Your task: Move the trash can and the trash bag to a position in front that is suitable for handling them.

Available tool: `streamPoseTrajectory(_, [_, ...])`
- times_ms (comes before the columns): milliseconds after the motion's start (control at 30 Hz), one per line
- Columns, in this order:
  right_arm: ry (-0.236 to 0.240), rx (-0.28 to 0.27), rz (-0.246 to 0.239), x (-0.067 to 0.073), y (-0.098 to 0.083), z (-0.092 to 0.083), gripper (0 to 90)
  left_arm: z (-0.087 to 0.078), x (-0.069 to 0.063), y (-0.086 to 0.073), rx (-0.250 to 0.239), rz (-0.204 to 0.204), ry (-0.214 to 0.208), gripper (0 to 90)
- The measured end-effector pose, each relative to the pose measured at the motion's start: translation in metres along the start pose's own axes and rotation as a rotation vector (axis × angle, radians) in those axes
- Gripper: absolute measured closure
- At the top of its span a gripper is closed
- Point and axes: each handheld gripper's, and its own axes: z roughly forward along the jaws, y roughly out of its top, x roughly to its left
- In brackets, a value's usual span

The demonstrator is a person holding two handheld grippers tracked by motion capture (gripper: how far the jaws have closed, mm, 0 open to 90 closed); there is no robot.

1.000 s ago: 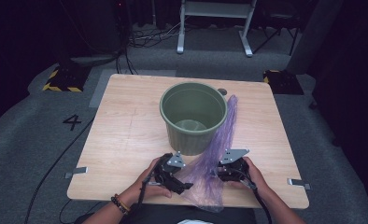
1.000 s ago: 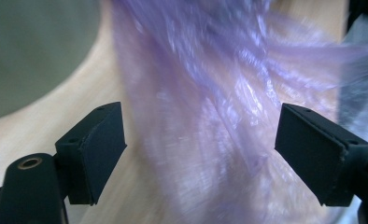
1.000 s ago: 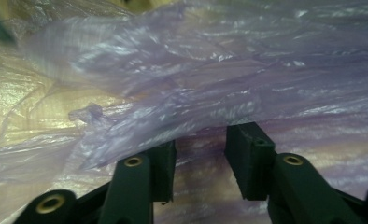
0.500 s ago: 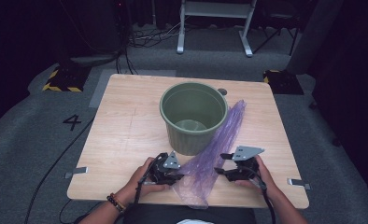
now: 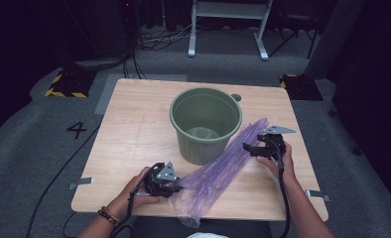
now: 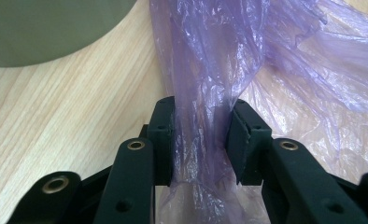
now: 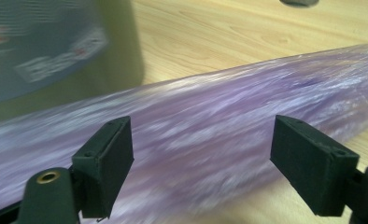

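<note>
The left hand-held gripper (image 6: 200, 135) pinches the purple bag (image 5: 218, 171), which lies on the counter (image 5: 134, 134) beside the green bucket (image 5: 206, 124). The right hand-held gripper (image 7: 201, 172) (jaws just opening, wide, gripping nothing) must regrasp the bag farther along.

Number 4 on grey floor (image 5: 77, 130), bucket label (image 7: 42, 63) blurred, unreadable

Left gripper (image 5: 176, 182): black jaws, brass rivets, grey three-cornered plate; beaded bracelet (image 5: 106, 214) at wrist; black cable trailing from right gripper (image 5: 250, 148).
</note>
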Motion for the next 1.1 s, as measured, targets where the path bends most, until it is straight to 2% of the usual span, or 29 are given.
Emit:
streamPoseTrajectory(100, [-0.015,0.047,0.015,-0.004,-0.001,0.014,23.5,-0.002,0.001,-0.003,-0.006,0.002,-0.007,65.4])
streamPoseTrajectory(300, [-0.026,0.120,-0.013,-0.004,-0.006,0.030,35.4,-0.001,0.002,-0.005,-0.023,-0.002,-0.004,63.9])
streamPoseTrajectory(367, [-0.025,0.115,-0.031,-0.004,-0.007,0.032,41.7,-0.001,0.003,-0.005,-0.025,-0.007,0.003,62.0])
streamPoseTrajectory(433, [-0.048,0.111,-0.053,-0.004,-0.008,0.031,49.0,0.000,0.005,-0.005,-0.027,-0.043,0.027,51.3])
streamPoseTrajectory(533, [-0.050,0.093,-0.075,-0.006,-0.010,0.030,64.1,0.000,0.005,-0.008,-0.031,-0.047,0.012,33.8])
streamPoseTrajectory(600, [-0.045,0.082,-0.076,-0.008,-0.012,0.028,71.4,-0.001,0.005,-0.010,-0.023,-0.077,0.028,20.7])
streamPoseTrajectory(633, [-0.041,0.077,-0.072,-0.009,-0.012,0.028,74.0,-0.004,0.006,-0.012,-0.029,-0.089,0.035,17.5])
streamPoseTrajectory(700, [-0.039,0.071,-0.071,-0.010,-0.014,0.026,78.5,-0.014,0.009,-0.015,-0.074,-0.110,0.040,17.1])
streamPoseTrajectory(767, [-0.040,0.070,-0.075,-0.011,-0.015,0.025,82.0,-0.026,0.014,-0.018,-0.129,-0.145,0.068,16.6])
streamPoseTrajectory(833, [-0.029,0.067,-0.062,-0.012,-0.016,0.024,84.1,-0.036,0.021,-0.022,-0.167,-0.184,0.116,16.4])
streamPoseTrajectory(900, [-0.018,0.065,-0.055,-0.014,-0.017,0.023,85.7,-0.042,0.028,-0.026,-0.162,-0.215,0.192,17.0])
streamPoseTrajectory(967, [-0.013,0.060,-0.045,-0.016,-0.017,0.023,86.6,-0.044,0.036,-0.032,-0.151,-0.253,0.239,17.7])
streamPoseTrajectory(1000, [-0.009,0.057,-0.044,-0.016,-0.017,0.023,87.1,-0.044,0.040,-0.036,-0.143,-0.269,0.256,17.7])
streamPoseTrajectory(1100, [-0.009,0.055,-0.045,-0.017,-0.017,0.023,87.6,-0.041,0.049,-0.044,-0.120,-0.310,0.270,18.2])
